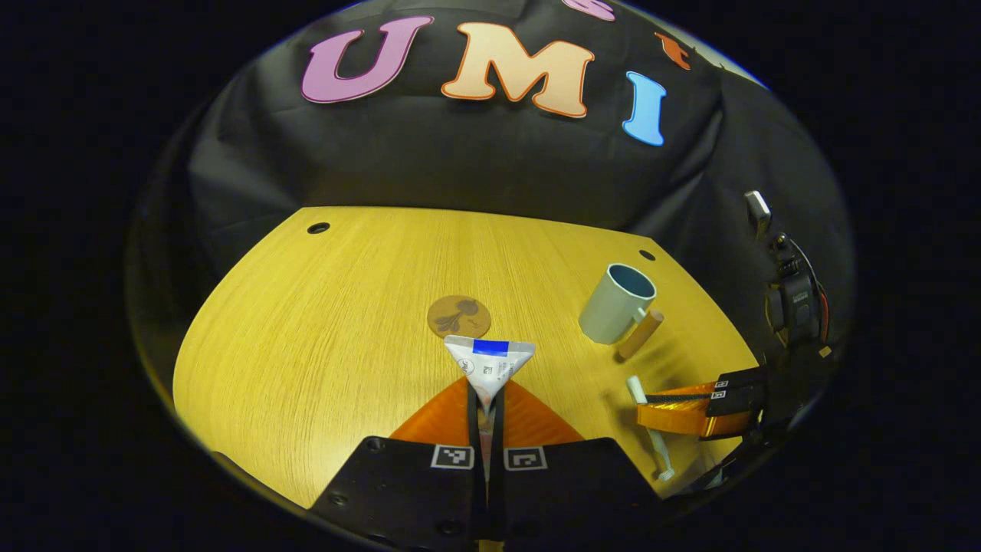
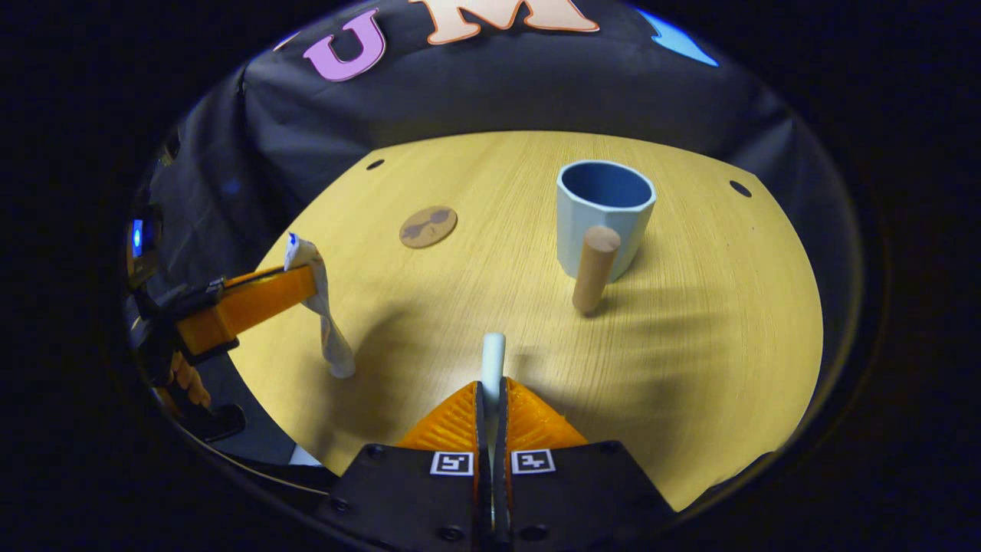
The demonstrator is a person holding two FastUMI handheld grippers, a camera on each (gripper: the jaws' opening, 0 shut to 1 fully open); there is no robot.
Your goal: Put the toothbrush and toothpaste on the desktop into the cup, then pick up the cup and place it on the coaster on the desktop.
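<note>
My left gripper [image 1: 487, 397] is shut on the flat crimped end of a white toothpaste tube [image 1: 490, 359] with a blue stripe. In the right gripper view the tube [image 2: 322, 314] hangs cap down from that gripper [image 2: 306, 285], its cap at the tabletop. My right gripper [image 2: 491, 389] is shut on a white toothbrush [image 2: 493, 356], whose end pokes out past the fingertips. The left gripper view has this gripper [image 1: 647, 406] at the right with the toothbrush [image 1: 657, 452] slanting through it. A pale blue cup [image 2: 604, 218] with a wooden peg handle [image 2: 594, 268] stands upright ahead of the right gripper. A round brown coaster [image 1: 458, 316] lies just beyond the tube.
The yellow wooden table [image 1: 306, 330] has small dark holes near its far corners. In the left gripper view the cup [image 1: 617, 303] stands right of the coaster. The coaster [image 2: 428, 226] is left of the cup in the right gripper view. A hand [image 2: 184, 379] holds the left gripper.
</note>
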